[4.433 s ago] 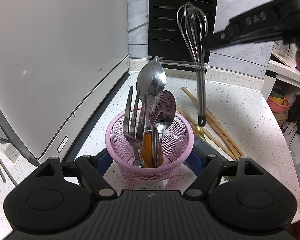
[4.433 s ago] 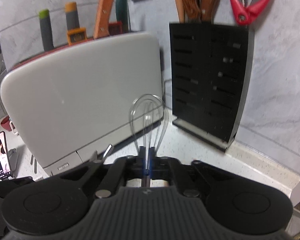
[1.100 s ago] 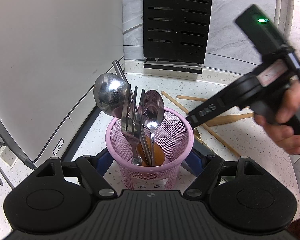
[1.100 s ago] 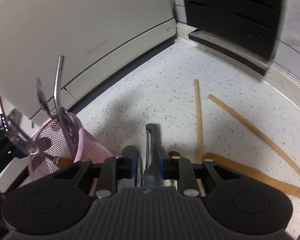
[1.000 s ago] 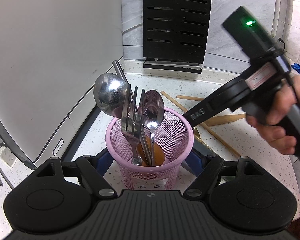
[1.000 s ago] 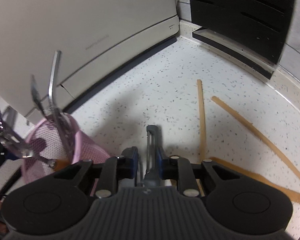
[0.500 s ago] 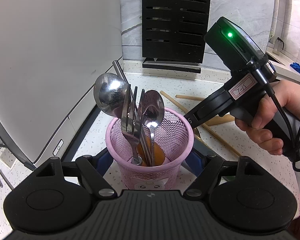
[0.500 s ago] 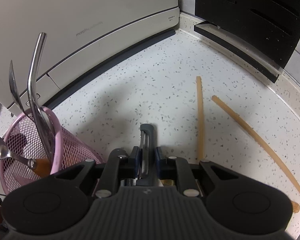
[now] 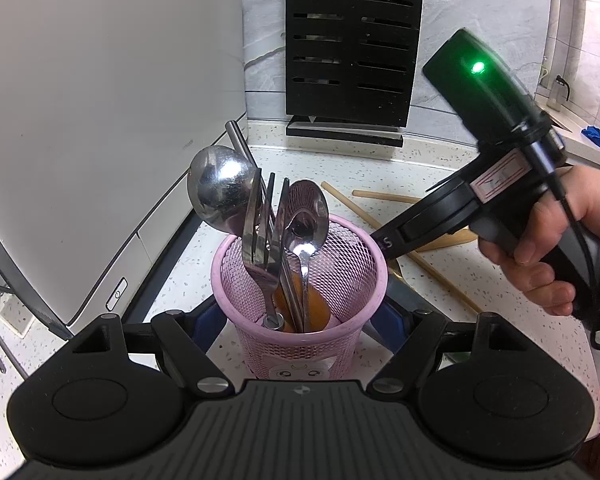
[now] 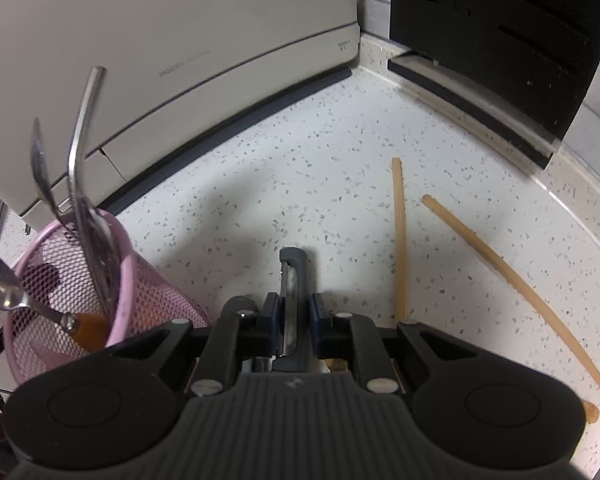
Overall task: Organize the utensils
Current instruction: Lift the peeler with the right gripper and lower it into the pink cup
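Observation:
A pink mesh cup (image 9: 300, 352) stands on the speckled counter with a ladle (image 9: 220, 194), a fork (image 9: 260, 232) and a spoon (image 9: 306, 216) upright in it. My left gripper (image 9: 298, 318) is shut on the cup, a blue pad against each side. A grey-handled peeler (image 10: 294, 276) lies on the counter just right of the cup (image 10: 124, 280). My right gripper (image 10: 294, 320) points steeply down and is shut on the peeler. In the left wrist view a hand (image 9: 560, 248) holds the right gripper, whose tips are hidden behind the cup.
Two wooden chopsticks (image 10: 399, 232) (image 10: 500, 264) lie loose on the counter to the right. A large white appliance (image 9: 100, 120) fills the left side. A black knife block (image 9: 352, 40) stands at the back wall. The counter's edge is at the far right.
Several seconds ago the right gripper held a whisk up high; now it is low beside the cup. Over the last second its pads narrowed onto the peeler. The left gripper kept still.

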Available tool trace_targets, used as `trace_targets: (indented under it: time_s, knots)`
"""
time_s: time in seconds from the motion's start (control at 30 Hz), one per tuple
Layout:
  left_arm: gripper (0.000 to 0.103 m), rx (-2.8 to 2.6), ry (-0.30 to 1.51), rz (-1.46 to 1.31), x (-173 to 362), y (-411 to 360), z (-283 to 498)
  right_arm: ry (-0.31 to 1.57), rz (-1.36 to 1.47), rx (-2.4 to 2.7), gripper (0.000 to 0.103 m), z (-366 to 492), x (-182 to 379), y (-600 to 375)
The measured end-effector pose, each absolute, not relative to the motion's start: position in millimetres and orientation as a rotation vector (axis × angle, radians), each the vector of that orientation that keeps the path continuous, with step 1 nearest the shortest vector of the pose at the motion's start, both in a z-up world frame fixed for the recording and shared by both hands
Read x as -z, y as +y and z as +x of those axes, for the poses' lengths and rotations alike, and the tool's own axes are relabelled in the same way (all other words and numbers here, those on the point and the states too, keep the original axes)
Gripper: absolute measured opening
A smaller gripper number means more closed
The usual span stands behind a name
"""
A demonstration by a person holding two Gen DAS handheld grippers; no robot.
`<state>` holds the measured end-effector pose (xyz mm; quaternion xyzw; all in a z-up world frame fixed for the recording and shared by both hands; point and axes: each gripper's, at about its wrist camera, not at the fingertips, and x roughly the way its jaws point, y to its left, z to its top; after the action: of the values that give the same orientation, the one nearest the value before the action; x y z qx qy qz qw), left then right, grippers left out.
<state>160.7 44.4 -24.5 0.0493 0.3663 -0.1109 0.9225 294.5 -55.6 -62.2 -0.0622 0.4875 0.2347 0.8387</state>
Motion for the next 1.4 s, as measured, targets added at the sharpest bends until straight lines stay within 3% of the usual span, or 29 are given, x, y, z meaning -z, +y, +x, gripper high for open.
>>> trace_targets:
  time_s: [0.7,1.4]
  knots:
    - [0.090,0.228,0.751,0.099,24.6,43.9,161.3,0.773,-0.073,-0.511,0.013,232.0,-19.7,-99.6]
    - [0.090,0.228,0.749,0.099,24.6,44.3,159.9,0.365,0.052,-0.591,0.012,178.1,-115.9,-117.0]
